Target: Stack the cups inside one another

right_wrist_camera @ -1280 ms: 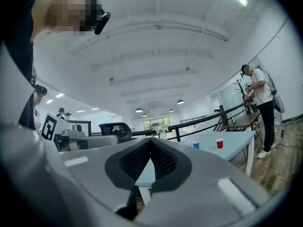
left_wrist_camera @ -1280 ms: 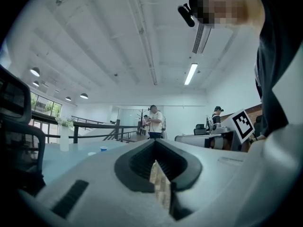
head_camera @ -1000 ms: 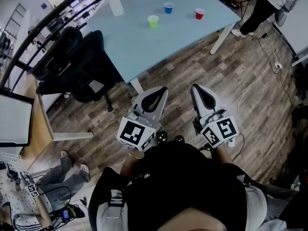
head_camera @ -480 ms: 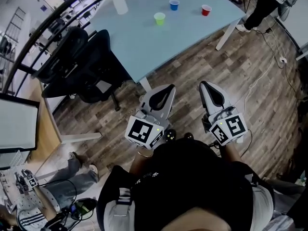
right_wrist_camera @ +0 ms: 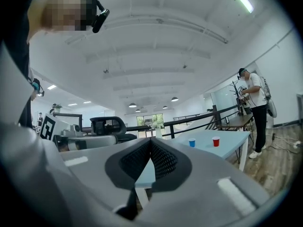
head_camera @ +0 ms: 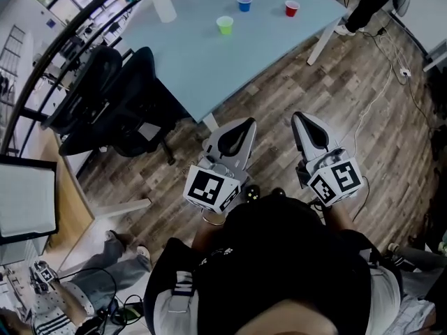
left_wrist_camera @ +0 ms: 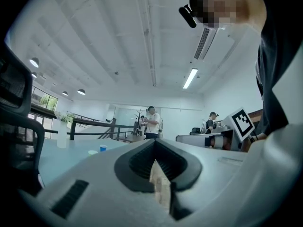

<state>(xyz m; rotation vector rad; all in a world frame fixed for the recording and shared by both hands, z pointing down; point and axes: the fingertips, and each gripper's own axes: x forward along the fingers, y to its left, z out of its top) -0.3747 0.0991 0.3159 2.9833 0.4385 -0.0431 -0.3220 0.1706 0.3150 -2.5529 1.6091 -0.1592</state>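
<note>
**Cups untouched on the table, both hand-held grippers shut and empty**

The three cups stand apart on the pale blue table (head_camera: 209, 61), all toward its far end. The green cup (head_camera: 224, 24) is nearest the person, the blue cup (head_camera: 244, 3) is beyond it, and the red cup (head_camera: 292, 8) is close to the table's right edge. None is nested yet.

The left hand-held gripper (head_camera: 242, 124) and the right hand-held gripper (head_camera: 304, 119) hang short of the table's near corner, over the wooden floor. Both have their jaws pressed together on nothing.

The likely risks:
- The cups look light, so a closed or barely opened jaw arriving at one would probably tip it or push it away.
- The red cup could slide off the table's right edge.
- Squeezing a thin cup wall too hard may buckle it.

No brand or lettering is legible. Only black-and-white square markers show on the gripper cubes.
</note>
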